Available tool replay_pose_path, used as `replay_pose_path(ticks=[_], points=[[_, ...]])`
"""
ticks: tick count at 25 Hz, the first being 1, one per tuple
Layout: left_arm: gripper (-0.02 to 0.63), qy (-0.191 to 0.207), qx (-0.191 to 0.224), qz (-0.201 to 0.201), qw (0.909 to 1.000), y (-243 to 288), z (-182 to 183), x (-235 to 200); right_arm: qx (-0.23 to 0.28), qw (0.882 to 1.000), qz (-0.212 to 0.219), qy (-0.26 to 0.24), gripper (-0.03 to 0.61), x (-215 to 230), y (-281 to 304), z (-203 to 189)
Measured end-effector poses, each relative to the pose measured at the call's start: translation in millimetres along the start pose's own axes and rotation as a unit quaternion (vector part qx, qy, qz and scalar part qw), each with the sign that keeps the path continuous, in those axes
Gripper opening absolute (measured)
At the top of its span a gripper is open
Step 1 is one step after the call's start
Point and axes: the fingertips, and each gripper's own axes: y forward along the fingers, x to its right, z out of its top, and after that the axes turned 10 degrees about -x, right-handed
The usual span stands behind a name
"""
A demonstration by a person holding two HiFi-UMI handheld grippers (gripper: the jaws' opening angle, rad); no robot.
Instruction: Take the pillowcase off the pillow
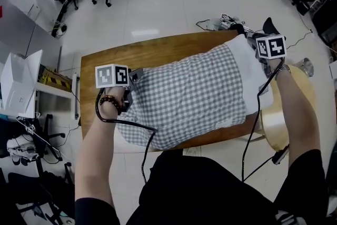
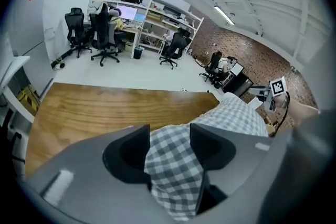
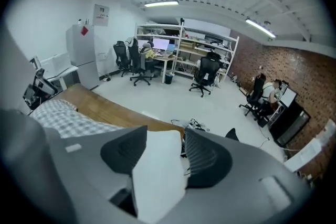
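Left tool (image 2: pixel 169 139) apart astride pillowcase (image 1: pixel 184 97) | right tool (image 3: pixel 165 139) apart astride pillow (image 1: pixel 248 66) | pillow's length runs left-right across table (image 1: pixel 121 55)

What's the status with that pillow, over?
Left tongs open round checked pillowcase end. Right tongs open round bare pillow end. Cover still mostly on. Nothing in the way.

The head view looks steeply down on the worktop (image 1: pixel 152 50) from above and behind both grippers. Each gripper view rides close behind its own jaws. The one on the left gripper (image 2: pixel 169 136) faces along the worktop, the one on the right gripper (image 3: pixel 165 147) past its end, and both share the shelves (image 2: pixel 152 13) beyond.
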Motion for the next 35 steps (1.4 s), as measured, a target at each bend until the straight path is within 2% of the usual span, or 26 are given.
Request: replay_pose_path(ticks=[3, 11, 14, 16, 17, 19, 21, 22, 29, 35], points=[[0.244, -0.022, -0.035, -0.011, 0.9991, 17, 16, -11, -0.032, 0.999, 0.013, 0.027, 0.242, 11, 28, 13], [0.236, -0.049, -0.141, -0.041, 0.988, 54, 5, -44, -0.115, 0.99, 0.049, 0.064, 0.308, 1, 88, 10], [0.18, -0.036, -0.167, -0.049, 0.984, 62, 7, -48, -0.153, 0.983, 0.065, 0.072, 0.308, -5, 104, 7], [0.118, -0.02, -0.175, -0.053, 0.983, 65, 11, -48, -0.177, 0.978, 0.076, 0.075, 0.304, -10, 111, 2], [0.095, -0.012, -0.176, -0.054, 0.9829, 67, 12, -47, -0.185, 0.976, 0.08, 0.075, 0.287, -12, 114, 0], [0.044, 0.002, -0.175, -0.055, 0.983, 70, 13, -46, -0.194, 0.975, 0.081, 0.072, 0.161, -13, 116, -4], [0.024, 0.01, -0.17, -0.056, 0.9837, 72, 15, -45, -0.196, 0.976, 0.075, 0.061, 0.035, -13, 116, -7], [0.021, 0.012, -0.166, -0.055, 0.9845, 71, 16, -45, -0.196, 0.976, 0.072, 0.055, 0.012, -14, 116, -8], [0.018, -0.007, -0.116, -0.044, 0.9923, 58, 30, -57, -0.18, 0.98, 0.06, 0.054, 0.005, -14, 110, -7], [0.017, -0.028, -0.082, -0.024, 0.9959, 36, 51, -74, -0.161, 0.982, 0.071, 0.063, 0.005, -24, 91, 13]])
